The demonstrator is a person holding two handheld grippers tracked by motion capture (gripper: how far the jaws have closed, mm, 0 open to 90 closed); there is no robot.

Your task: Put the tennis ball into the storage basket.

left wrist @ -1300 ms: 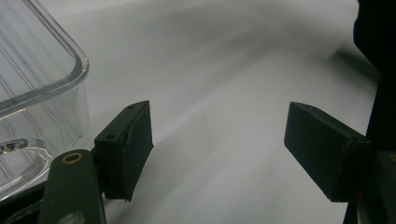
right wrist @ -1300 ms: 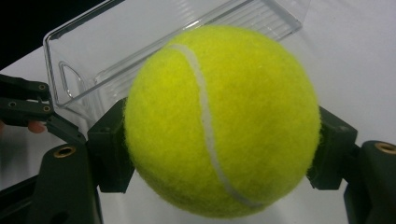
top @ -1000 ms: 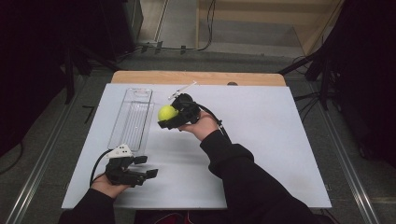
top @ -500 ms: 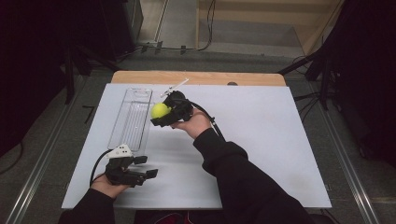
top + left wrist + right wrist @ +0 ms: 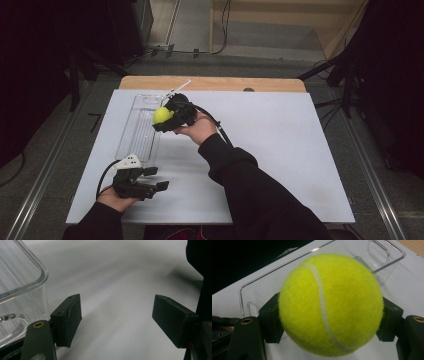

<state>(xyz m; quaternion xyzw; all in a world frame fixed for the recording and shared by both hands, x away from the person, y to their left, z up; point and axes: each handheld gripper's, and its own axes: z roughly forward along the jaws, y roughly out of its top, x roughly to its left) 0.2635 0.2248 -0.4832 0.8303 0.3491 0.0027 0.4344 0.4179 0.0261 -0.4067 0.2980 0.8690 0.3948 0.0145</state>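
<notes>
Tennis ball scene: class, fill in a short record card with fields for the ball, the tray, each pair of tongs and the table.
ball: yellow tennis ball, gripped in the right tongs, held above the tray
tray: clear plastic tray, long, lying on the table's left part
left tongs: left tongs open, holding nothing, near the tray's near end
table: white table

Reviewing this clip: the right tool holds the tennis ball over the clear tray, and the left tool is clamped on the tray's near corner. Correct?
Not quite. The left tool is open and empty beside the clear tray, gripping nothing, as the left gripper view shows. The rest stands: the right tool holds the tennis ball over the tray.
</notes>
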